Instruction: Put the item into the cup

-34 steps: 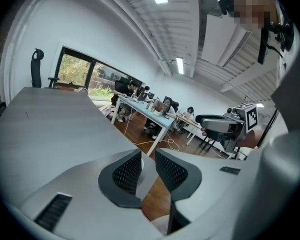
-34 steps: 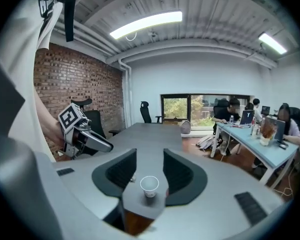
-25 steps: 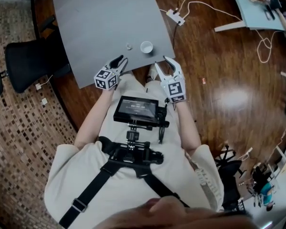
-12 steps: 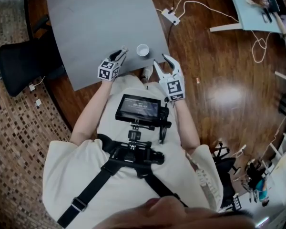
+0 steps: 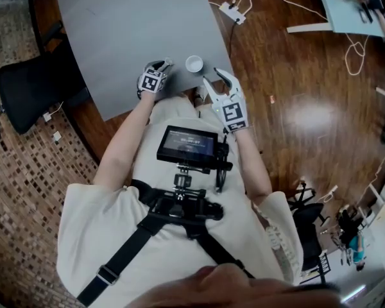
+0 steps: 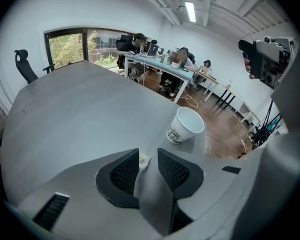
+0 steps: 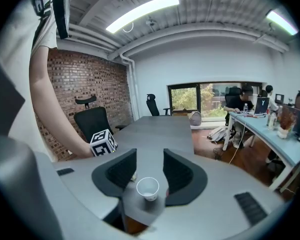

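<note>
A white paper cup [image 5: 194, 63] stands upright near the front edge of the grey table [image 5: 128, 24]. In the left gripper view the cup [image 6: 185, 126] is ahead and to the right. A small whitish crumpled item [image 6: 143, 160] lies on the table between the jaws of my left gripper [image 6: 148, 165], close to the left jaw, with a gap still showing on its right side. In the head view the left gripper [image 5: 164, 65] is just left of the cup. My right gripper [image 5: 213, 79] hangs open in front of the table edge, with the cup [image 7: 148, 188] seen beyond its jaws.
A black office chair [image 5: 32, 85] stands at the table's left side. Cables and a power strip [image 5: 233, 13] lie on the wooden floor to the right. Another desk [image 5: 359, 8] is at the far right. A monitor rig [image 5: 187, 145] hangs on the person's chest.
My left gripper has moved forward over the table until its jaws sit around the small item. The right gripper has stayed near the table edge.
</note>
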Action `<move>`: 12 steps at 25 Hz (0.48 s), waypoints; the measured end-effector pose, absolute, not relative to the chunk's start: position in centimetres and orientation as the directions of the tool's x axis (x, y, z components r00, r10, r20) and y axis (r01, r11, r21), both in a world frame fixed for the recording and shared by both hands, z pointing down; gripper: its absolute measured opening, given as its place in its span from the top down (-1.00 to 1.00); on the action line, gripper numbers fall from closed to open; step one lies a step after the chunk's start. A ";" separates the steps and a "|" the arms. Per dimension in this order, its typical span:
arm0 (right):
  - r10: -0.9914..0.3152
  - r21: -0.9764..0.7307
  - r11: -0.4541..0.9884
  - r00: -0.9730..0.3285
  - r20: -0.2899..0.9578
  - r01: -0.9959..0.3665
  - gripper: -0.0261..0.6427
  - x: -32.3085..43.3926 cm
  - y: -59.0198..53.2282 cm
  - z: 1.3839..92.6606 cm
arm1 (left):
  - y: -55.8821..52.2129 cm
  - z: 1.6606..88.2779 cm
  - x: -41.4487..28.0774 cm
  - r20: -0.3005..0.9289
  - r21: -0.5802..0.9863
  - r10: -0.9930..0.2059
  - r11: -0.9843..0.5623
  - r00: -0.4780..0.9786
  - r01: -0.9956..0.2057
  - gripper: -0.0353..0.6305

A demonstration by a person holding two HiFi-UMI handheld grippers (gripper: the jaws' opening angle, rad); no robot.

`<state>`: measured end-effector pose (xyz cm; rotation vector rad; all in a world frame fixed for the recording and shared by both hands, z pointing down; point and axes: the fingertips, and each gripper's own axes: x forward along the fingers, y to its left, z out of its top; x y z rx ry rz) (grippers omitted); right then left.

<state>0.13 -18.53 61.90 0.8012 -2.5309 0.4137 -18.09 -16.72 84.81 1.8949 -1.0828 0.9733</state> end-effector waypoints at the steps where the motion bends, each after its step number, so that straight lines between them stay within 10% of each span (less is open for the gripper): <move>1: -0.466 -0.148 0.784 -0.729 0.502 -0.603 0.38 0.2 -18.6 62.0 | -17.0 85.2 -18.3 0.875 0.211 -0.336 -0.383 0.348 -0.899 0.54; 12: -0.486 -0.180 0.742 -0.703 0.520 -0.645 0.38 1.2 -19.7 63.7 | -17.5 89.4 -19.2 0.927 0.160 -0.240 -0.441 0.287 -0.883 0.54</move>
